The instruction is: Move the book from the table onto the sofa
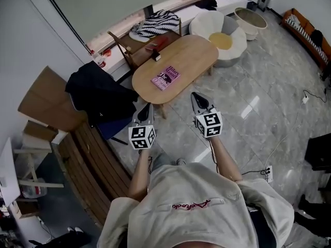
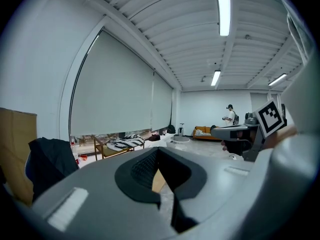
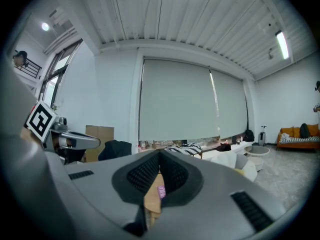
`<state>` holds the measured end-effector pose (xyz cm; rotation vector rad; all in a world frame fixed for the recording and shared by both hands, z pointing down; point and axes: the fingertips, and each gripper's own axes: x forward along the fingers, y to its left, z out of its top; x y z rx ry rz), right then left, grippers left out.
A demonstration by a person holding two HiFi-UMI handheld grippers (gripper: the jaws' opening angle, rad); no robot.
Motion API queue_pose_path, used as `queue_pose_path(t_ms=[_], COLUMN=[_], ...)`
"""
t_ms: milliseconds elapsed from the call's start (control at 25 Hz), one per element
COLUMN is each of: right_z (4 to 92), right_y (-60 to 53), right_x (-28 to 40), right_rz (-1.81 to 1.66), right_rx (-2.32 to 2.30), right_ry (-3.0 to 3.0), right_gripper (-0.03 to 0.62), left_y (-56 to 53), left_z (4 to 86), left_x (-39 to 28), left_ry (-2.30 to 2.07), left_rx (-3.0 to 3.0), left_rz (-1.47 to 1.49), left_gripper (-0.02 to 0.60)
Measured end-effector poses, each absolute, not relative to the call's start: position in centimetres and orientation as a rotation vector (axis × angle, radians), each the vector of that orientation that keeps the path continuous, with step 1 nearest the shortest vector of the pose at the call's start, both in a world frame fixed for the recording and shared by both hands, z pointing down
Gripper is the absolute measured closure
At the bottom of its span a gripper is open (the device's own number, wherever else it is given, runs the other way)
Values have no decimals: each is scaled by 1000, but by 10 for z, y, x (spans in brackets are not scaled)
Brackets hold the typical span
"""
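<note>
1. Book (image 1: 166,78): pink cover, lying flat on the oval wooden table (image 1: 194,53), near the table edge closest to the person. Through the gap under the right gripper's jaws, a strip of the pink cover (image 3: 161,192) and the wooden top show in the right gripper view.

2. Left gripper (image 1: 146,107): held in the air just short of the table's near end, pointing toward it. In the left gripper view the 2 jaws meet at the tips (image 2: 157,151), fully closed, with nothing between them.

3. Right gripper (image 1: 196,95): held beside the left one, over the floor just off the table's near edge, apart from the book. In the right gripper view its jaws (image 3: 160,154) are likewise pressed together and carry nothing.

4. Sofa (image 1: 306,31): orange, against the far wall at the upper right of the head view, well apart from the table. Nothing of the book is on it.

5. Surroundings: a small dark block (image 1: 156,57) stands on the table beyond the book. A black jacket (image 1: 98,94) lies on a slatted wooden bench (image 1: 95,164) to the left. A striped cloth (image 1: 158,22) rests on a wooden chair (image 1: 124,48) behind the table. A white round seat (image 1: 207,22) with a yellow cushion (image 1: 221,40) stands to the table's right.
</note>
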<state>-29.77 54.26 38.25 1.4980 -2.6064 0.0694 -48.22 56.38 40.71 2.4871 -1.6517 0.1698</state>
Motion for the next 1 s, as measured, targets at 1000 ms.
queue_pose_path(t_ms=[1000], right_z=[401], right_y=[398], right_x=[-327], right_rz=[53], right_rx=[1527], right_ry=[-2571], right_gripper=[585], left_y=[419], left_z=[435], left_x=[-520], left_ry=[-1642], left_rx=[2480], left_rz=[170], left_gripper=[572])
